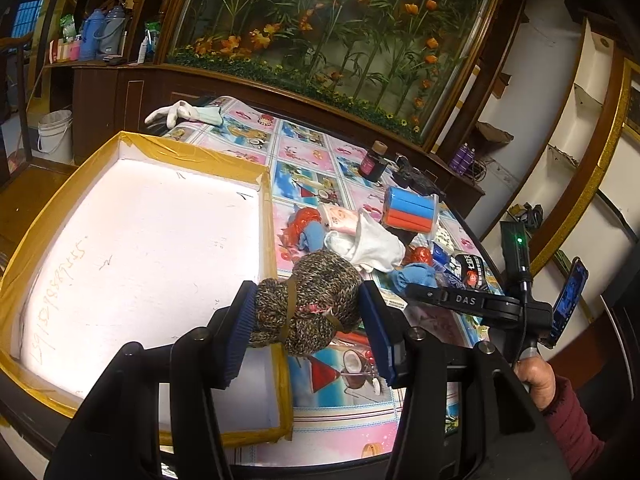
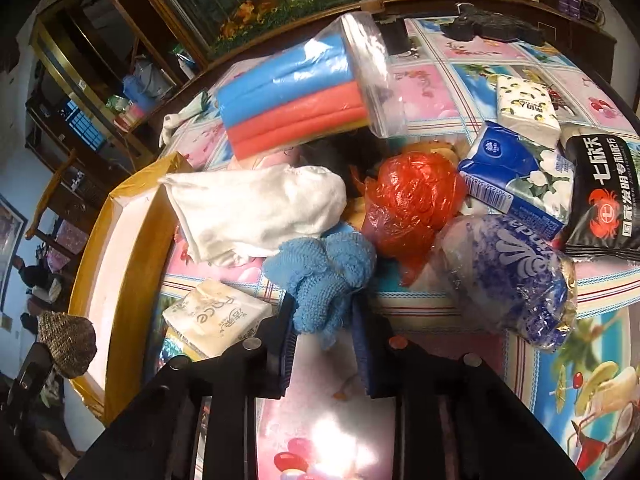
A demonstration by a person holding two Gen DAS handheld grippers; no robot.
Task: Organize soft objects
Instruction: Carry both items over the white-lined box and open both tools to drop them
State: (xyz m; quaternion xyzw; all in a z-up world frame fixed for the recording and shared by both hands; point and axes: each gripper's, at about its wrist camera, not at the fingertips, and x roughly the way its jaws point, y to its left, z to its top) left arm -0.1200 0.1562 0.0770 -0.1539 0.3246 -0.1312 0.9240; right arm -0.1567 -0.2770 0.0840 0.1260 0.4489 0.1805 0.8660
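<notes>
Left gripper (image 1: 308, 314), left wrist view: jaws clamped on a mottled brown yarn bundle (image 1: 310, 300), carried over the near right corner of the white tray (image 1: 140, 248) with yellow-taped rim. Tray interior bare. On the patterned tablecloth (image 1: 304, 152) beyond: white cloth (image 1: 372, 246), blue-and-orange foam rolls (image 1: 410, 210), red plastic bag (image 1: 304, 220). A hand (image 1: 536, 380) holds the other tool at right.

Right gripper (image 2: 324, 324), right wrist view: jaws together on a blue knitted cloth (image 2: 320, 276) lying at the front of the pile, just beside a tissue packet (image 2: 216, 320). Red bag, blue printed tissue packs and a black snack pouch (image 2: 604, 196) crowd close.

Handling note: lift the blue cloth straight up before swinging toward the tray, so its loose end does not drag neighbours. Release the yarn well inside the rim, not on it.
</notes>
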